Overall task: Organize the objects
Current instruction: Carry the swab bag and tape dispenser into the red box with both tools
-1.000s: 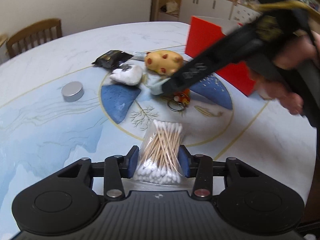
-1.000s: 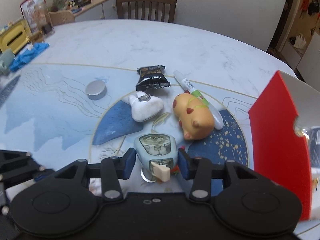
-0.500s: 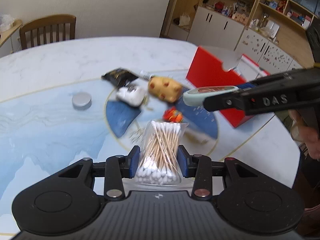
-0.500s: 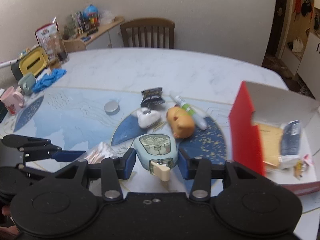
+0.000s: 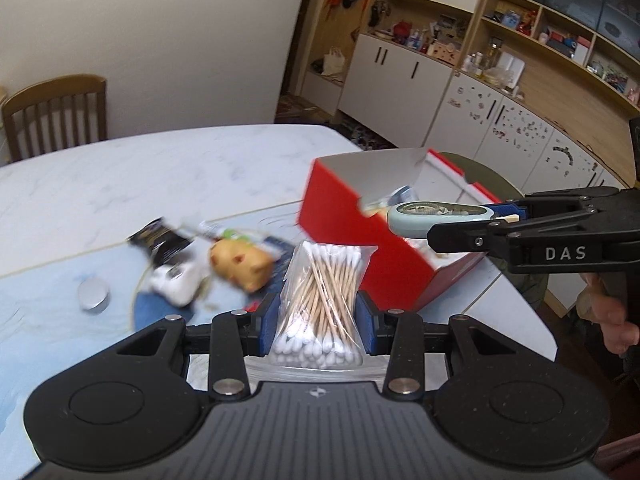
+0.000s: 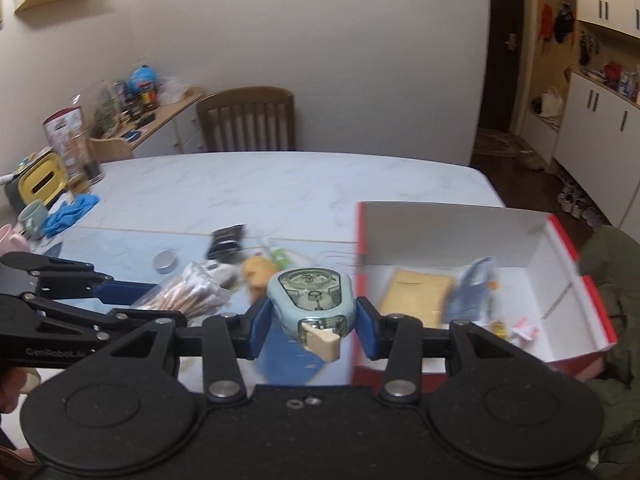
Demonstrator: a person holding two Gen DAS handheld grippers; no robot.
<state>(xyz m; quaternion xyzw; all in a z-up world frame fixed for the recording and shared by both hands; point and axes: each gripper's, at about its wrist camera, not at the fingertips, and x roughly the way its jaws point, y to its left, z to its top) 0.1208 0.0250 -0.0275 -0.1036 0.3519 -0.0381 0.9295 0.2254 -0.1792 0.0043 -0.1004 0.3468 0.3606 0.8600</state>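
Blurring smears the loose items on the worktop (image 5: pixel 120 184): a round tin (image 5: pixel 93 292), a dark packet (image 5: pixel 160 240), a white lump (image 5: pixel 178 286) and an orange toy (image 5: pixel 240 266) keep only rough outlines. The left tongs (image 5: pixel 316 314) grip a bag of cotton swabs (image 5: pixel 320 296) clear above the worktop, its near end cut off by the body. Right of it, the right tongs (image 6: pixel 312 320) clamp a pale blue correction tape (image 6: pixel 310 296) at the near wall of the open red box (image 6: pixel 448 224), whose contents are hard to identify.

"DAS" stands on the right hand-held gripper (image 5: pixel 516 213); "GenRobot.AI" on the left (image 6: pixel 120 292).
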